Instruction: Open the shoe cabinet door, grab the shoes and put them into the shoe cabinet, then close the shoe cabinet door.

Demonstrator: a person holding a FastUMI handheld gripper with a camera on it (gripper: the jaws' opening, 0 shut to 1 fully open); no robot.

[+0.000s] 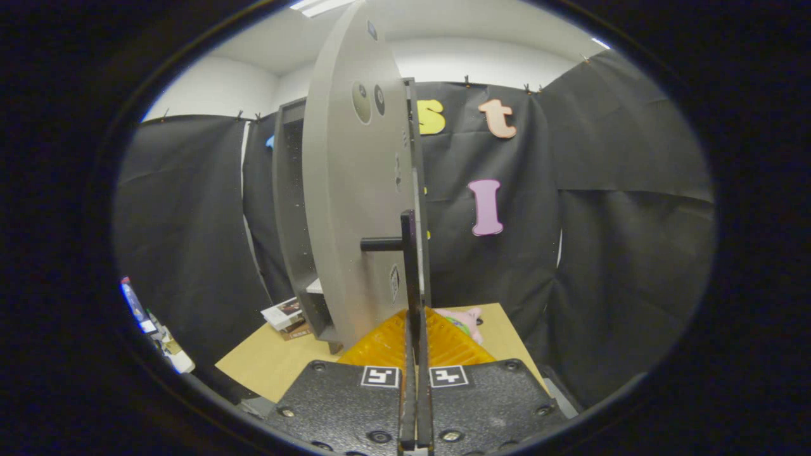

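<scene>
Shoe cabinet (293,209) upright on wooden tabletop (266,361), well beyond the fingers and a little to their left, grey, front turned open. Cabinet door (345,209) swung out edge-on toward the camera, grey inner face showing, round fittings near its top. Dark bar handle (408,266) along the door's near edge, upright, joined to the door by a short dark post. Gripper (416,316) closed onto that handle: both fingers pressed against the bar's sides with only the bar's thin width between them, pinching it. Square markers on the gripper body at the finger bases. Pink shoe (466,320) on the tabletop just past the fingers, to the right of the door's lower edge, partly hidden behind the finger; its pair cannot be made out. Small printed boxes (285,315) on the tabletop at the cabinet's lower left corner, touching or just beside its base. Black cloth wall (608,221) behind everything, white room wall and ceiling light above.
</scene>
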